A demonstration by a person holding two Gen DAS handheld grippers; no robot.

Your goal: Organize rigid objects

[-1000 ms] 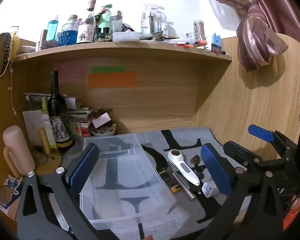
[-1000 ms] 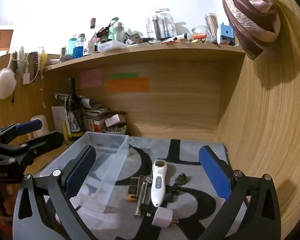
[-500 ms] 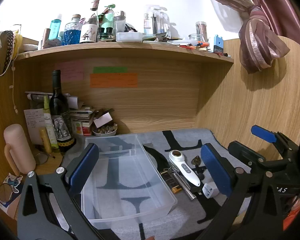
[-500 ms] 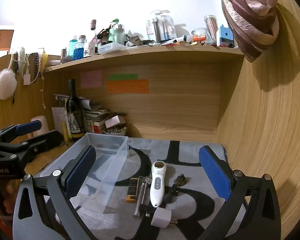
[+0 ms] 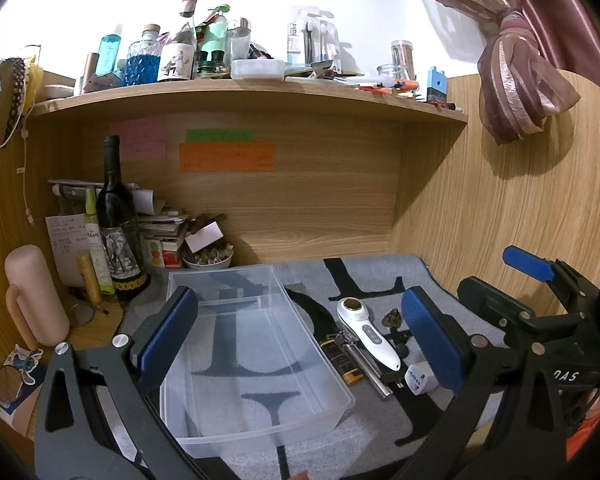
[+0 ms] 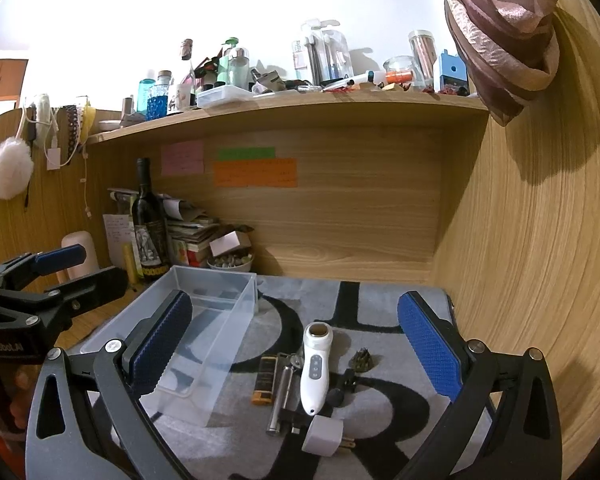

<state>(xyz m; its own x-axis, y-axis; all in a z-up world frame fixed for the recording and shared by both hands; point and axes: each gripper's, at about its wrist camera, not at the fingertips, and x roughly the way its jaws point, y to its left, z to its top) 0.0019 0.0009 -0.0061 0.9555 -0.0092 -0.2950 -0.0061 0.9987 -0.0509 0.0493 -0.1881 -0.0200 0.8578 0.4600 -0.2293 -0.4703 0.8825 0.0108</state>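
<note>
On the grey patterned mat (image 6: 380, 432), a clear plastic bin (image 5: 256, 344) sits empty at left. Just right of it lies a cluster: white handheld device (image 6: 315, 368), metal cylinder (image 6: 281, 396), brown-and-yellow lighter (image 6: 265, 380), white plug adapter (image 6: 323, 436). Left gripper (image 5: 300, 344) and right gripper (image 6: 294, 350) both hang above with jaws spread wide, holding nothing.

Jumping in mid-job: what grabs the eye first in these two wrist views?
The clear plastic bin on the grey patterned mat, with nothing in it. Just to its right lies a tight cluster of small things led by the white handheld device, with a white plug adapter nearest the camera. Both the left gripper and the right gripper hang open, holding nothing.
</note>
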